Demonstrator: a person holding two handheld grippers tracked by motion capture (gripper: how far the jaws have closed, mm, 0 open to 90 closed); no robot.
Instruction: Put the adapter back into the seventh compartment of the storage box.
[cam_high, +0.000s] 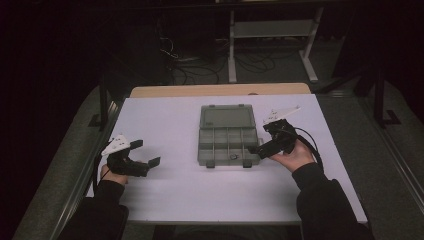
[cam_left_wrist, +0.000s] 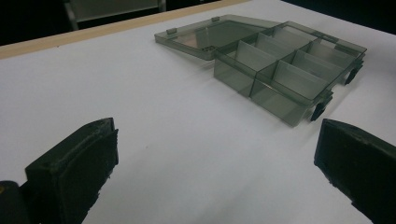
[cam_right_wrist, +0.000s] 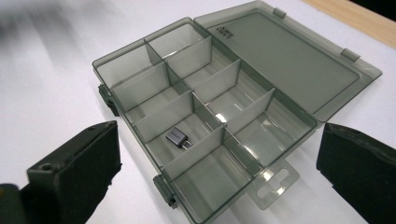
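Two dark-sleeved forearms are coming in from the near edge of the white surface (cam_high: 175, 190), each hand gripping its tool. On the right, the hand (cam_high: 295, 156) is lying palm-up beside the box, tilting the right gripper (cam_high: 256, 148) toward it, with the jaws standing wide apart and nothing between them. Just ahead of and below those jaws, the clear grey compartment box (cam_right_wrist: 210, 121) is sitting open, its lid (cam_right_wrist: 289, 56) lying flat beyond the compartments. A small dark adapter (cam_right_wrist: 179, 137) is resting in one compartment of the row nearer this gripper, apart from both pads. On the left, the hand (cam_high: 112, 176) is resting low near the surface's edge, aiming the left gripper (cam_high: 145, 152) across toward the box; its jaws are also standing wide with nothing held, and the box is lying well ahead of them, to their right.
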